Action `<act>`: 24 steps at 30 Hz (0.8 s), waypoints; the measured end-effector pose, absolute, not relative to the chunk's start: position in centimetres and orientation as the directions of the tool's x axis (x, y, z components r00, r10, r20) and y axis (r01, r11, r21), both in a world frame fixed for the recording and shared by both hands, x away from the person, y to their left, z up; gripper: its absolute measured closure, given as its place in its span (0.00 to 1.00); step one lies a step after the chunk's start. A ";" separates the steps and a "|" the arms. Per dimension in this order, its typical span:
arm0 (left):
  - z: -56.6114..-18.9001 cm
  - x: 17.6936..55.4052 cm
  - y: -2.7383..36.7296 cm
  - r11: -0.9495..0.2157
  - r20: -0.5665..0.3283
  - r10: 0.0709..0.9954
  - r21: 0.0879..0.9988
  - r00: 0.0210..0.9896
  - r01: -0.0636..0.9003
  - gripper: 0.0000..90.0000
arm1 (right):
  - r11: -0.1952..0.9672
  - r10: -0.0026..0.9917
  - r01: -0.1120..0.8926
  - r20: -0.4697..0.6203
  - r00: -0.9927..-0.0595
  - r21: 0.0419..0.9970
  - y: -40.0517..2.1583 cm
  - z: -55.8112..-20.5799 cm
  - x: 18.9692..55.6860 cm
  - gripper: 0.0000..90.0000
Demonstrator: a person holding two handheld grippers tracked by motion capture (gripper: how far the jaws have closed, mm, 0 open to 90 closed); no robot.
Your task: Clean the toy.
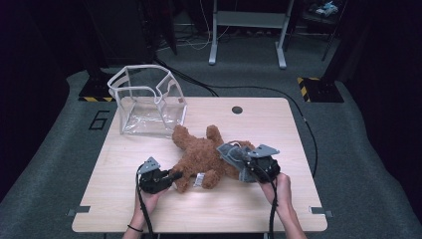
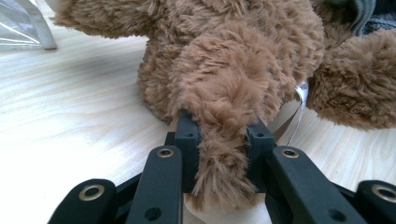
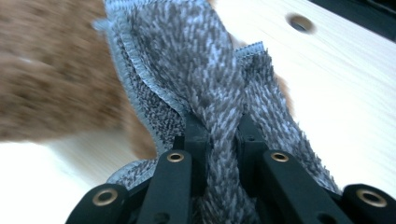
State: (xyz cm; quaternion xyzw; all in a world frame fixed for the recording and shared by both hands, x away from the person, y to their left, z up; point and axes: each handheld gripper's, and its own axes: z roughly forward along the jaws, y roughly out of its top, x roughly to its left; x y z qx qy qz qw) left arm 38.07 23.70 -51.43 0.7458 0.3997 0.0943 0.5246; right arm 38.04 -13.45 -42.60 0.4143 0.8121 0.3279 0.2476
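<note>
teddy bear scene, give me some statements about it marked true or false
1. The left gripper is shut on a limb of the teddy bear. True.
2. The right gripper holds nothing. False: its jaws pinch a grey knitted cloth.
3. The clear bag stands open at the table's far left corner. True.
4. The teddy bear is inside the clear bag. False: it lies on the table beside the bag.
5. The teddy bear is white. False: it is brown.
</note>
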 end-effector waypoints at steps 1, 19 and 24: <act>-51.5 38.1 23.7 -0.136 -0.277 0.695 0.856 0.664 0.499 0.81 | 0.430 0.844 0.521 -0.122 -0.523 0.737 -14.2 -42.8 38.1 0.88; -51.6 38.1 23.6 -0.136 -0.288 0.692 0.849 0.663 0.511 0.81 | 0.509 0.680 0.388 -0.083 -0.728 0.768 -6.6 -43.0 36.1 0.88; -52.0 38.2 23.8 -0.139 -0.290 0.691 0.846 0.663 0.515 0.81 | 0.550 0.674 0.416 -0.090 -0.733 0.724 -6.1 -45.3 36.4 0.88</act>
